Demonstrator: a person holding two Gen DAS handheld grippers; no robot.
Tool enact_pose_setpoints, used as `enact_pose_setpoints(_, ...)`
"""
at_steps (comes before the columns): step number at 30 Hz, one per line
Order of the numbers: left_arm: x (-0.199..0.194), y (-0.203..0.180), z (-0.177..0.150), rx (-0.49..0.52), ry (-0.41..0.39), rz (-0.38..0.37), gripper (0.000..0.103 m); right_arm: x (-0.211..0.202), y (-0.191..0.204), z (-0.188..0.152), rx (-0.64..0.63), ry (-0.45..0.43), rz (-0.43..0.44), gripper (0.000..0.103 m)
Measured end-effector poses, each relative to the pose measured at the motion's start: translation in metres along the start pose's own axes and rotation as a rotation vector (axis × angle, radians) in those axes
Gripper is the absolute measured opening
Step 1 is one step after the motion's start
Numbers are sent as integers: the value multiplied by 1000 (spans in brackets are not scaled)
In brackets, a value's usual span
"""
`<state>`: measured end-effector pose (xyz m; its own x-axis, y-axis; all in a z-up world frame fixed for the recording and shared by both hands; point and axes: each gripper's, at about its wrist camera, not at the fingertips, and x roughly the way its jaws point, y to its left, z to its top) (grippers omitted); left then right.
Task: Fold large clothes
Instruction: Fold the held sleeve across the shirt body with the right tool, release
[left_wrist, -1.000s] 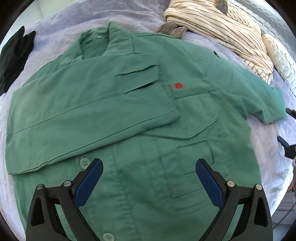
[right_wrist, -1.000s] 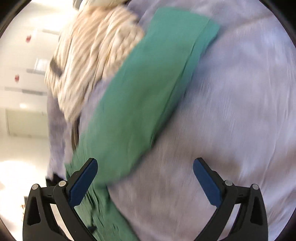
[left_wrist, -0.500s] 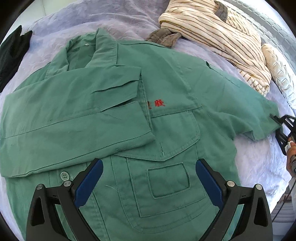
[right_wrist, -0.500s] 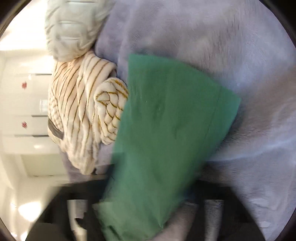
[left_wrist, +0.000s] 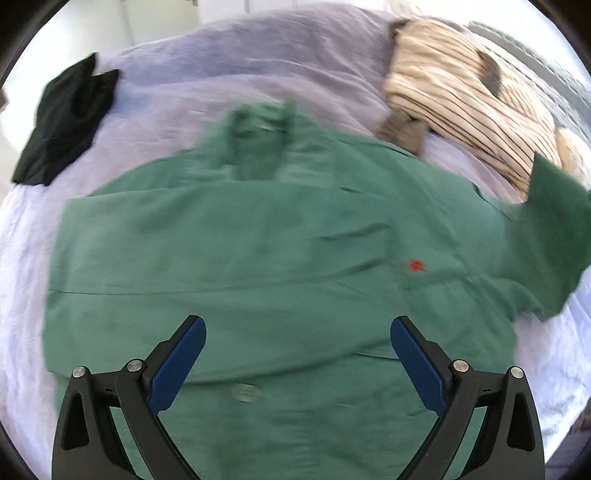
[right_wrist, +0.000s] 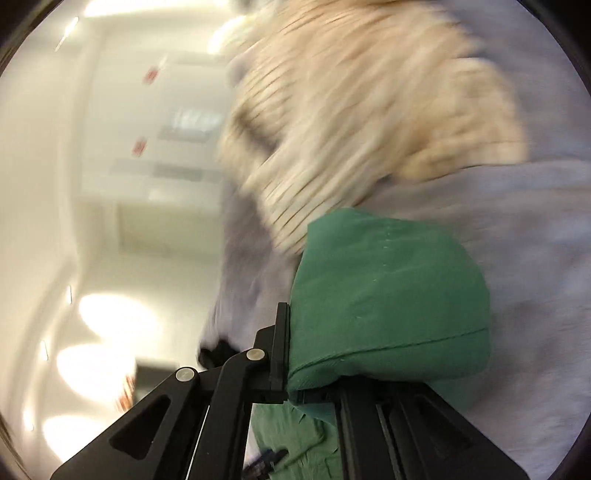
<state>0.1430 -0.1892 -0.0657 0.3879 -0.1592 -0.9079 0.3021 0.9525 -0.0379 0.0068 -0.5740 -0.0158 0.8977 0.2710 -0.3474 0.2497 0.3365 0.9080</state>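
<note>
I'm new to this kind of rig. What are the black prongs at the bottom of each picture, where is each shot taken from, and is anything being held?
Each picture comes from a camera mounted on a hand-held two-finger gripper, looking along its fingers. The left gripper is open, above a green jacket spread on a lilac bedcover. A striped cream garment and a black garment lie farther off. The right gripper is shut on the jacket's sleeve, lifted off the bed.

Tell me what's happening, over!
Right claw shut on sleeve. Left claw open over jacket. Striped sweater close by.
</note>
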Motion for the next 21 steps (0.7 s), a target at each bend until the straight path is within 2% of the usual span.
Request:
enact_pose_setpoints(4,-3,46,1,-51,-36,65,100,63,75,-49,-265,155,-23,3)
enact_pose_setpoints(8,4,98,-5,-120,-43,127,100,139,125,-134,-533,337,-106,3)
enact_pose_setpoints(10,11,115,-9,-146,-26,138,100,183,126,-183,-587,434,-165,3)
enact_pose_setpoints(13,24,133,-17,-171,-2,144,100,217,103,-232,-575,529,-245,3)
enact_pose_setpoints(15,37,138,-24,-164,25,135,100,236,79,-250,-564,560,-319,5)
enact_pose_setpoints(17,45,140,-29,-158,41,119,100,243,59,-254,-513,572,-372,6)
enact_pose_setpoints(18,46,141,-30,-158,45,110,100,240,56,-249,-472,562,-361,9)
enact_pose_setpoints(20,46,144,-34,-156,39,88,100,226,51,-247,-399,569,-344,31)
enact_pose_setpoints(21,45,144,-34,-154,37,77,100,218,50,-247,-380,572,-333,55)
